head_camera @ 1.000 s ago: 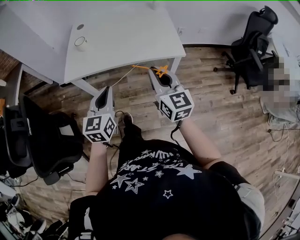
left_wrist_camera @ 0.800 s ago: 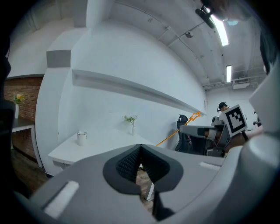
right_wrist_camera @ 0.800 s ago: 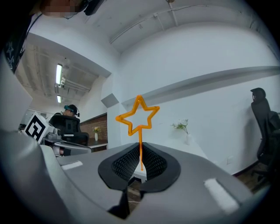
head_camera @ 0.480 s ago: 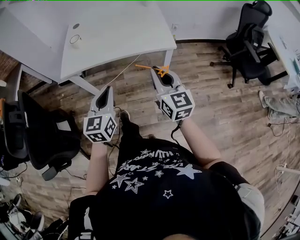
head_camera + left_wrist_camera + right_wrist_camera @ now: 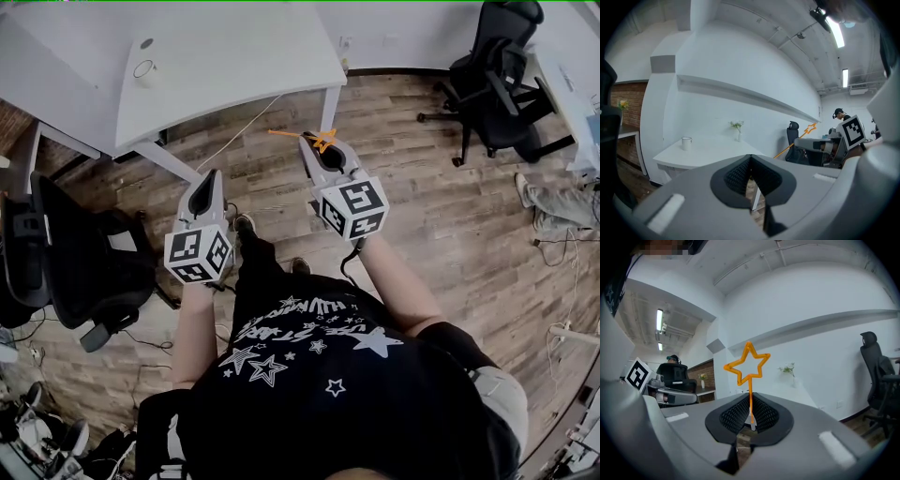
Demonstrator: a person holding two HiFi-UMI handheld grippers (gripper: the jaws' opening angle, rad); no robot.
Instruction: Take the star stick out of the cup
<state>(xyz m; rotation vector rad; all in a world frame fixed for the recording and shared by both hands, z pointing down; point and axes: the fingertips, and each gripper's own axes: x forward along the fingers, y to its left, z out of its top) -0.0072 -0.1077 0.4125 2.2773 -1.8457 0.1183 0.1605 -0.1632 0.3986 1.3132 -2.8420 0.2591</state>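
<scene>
Star stick [image 5: 750,394] is pinched by the right gripper [image 5: 750,417], jaws nearly together; left gripper [image 5: 750,177] closed, empty.

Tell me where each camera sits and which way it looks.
Head view: on the person's head, looking steeply down at wood floor; shows both arms, left tool, right tool.
Left gripper view: on the left tool, looking along its shut, empty jaws toward a white table holding a white cup.
Right gripper view: on the right tool, looking along jaws shut on the orange star-topped stick.
Shared: head and left gripper views both show that cup.
</scene>
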